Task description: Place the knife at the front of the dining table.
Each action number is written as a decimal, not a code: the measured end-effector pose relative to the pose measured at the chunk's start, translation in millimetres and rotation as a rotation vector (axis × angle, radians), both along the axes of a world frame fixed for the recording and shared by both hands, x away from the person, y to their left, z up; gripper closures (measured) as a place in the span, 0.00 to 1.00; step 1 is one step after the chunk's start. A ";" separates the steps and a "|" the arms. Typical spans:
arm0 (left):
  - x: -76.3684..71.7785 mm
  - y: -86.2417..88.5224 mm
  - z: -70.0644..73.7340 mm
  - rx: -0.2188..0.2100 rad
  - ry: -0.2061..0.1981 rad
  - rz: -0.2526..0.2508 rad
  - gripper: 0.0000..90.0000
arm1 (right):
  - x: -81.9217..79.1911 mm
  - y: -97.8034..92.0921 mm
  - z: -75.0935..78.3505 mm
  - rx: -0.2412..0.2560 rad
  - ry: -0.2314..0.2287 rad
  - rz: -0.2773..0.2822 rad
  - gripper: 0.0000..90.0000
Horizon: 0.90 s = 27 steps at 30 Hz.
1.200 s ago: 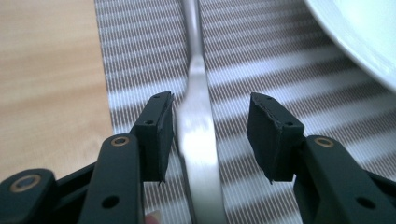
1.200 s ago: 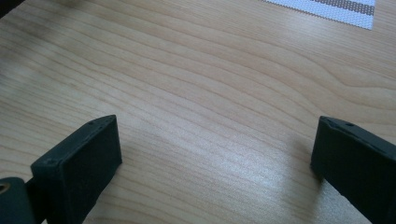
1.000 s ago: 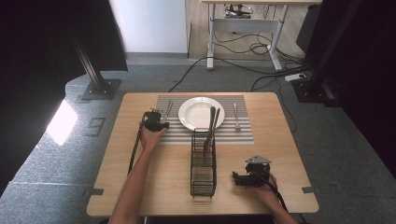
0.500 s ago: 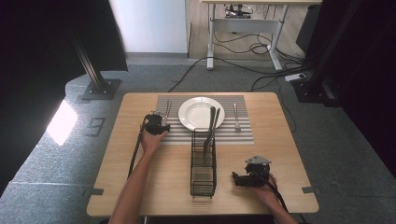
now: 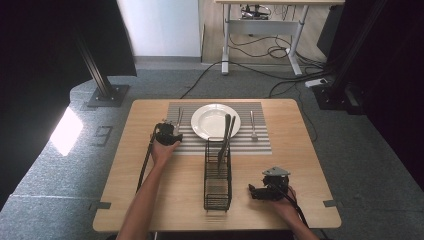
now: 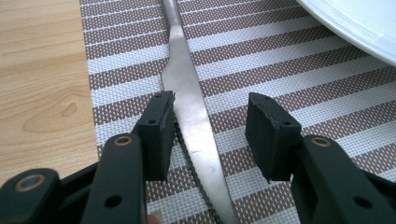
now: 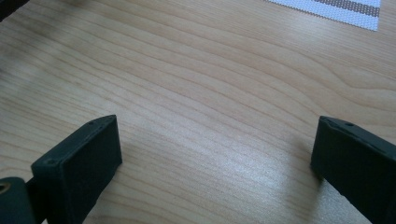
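Knife (image 6: 189,100) flat on striped placemat (image 6: 289,84), just left of plate (image 6: 359,23). Left gripper (image 6: 210,135) jaws spread, straddling the blade, not gripping. Right gripper (image 7: 210,154) jaws wide apart over bare table (image 7: 196,74), near rack (image 5: 218,172).

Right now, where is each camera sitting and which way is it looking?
High view: above the person's side, looking forward and down at the table; both forearms, left gripper, right gripper.
Left gripper view: riding the left gripper, looking along open jaws at the knife.
Right gripper view: riding the right gripper, open jaws over bare wood.
Shared: knife, plate, striped placemat.
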State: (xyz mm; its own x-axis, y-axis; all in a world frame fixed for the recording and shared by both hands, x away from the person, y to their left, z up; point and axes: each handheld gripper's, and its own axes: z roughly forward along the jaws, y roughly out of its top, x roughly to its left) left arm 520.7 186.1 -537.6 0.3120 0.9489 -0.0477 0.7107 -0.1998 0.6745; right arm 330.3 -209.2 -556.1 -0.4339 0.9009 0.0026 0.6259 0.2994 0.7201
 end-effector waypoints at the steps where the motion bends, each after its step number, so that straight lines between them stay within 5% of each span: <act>1: 0.0 0.1 0.0 -0.001 0.000 0.001 0.58 | 0.0 0.0 0.0 0.000 0.000 0.000 0.02; 14: -0.5 0.1 1.8 -0.009 -0.017 0.006 0.49 | -0.2 0.2 0.0 0.002 0.002 0.001 0.02; 22: -14.8 8.2 31.9 -0.051 -0.099 -0.022 0.41 | -0.1 0.2 0.0 0.001 0.001 0.001 0.02; 27: -21.0 12.7 40.4 -0.077 -0.116 -0.027 0.40 | -0.2 0.3 0.0 0.002 0.002 0.001 0.02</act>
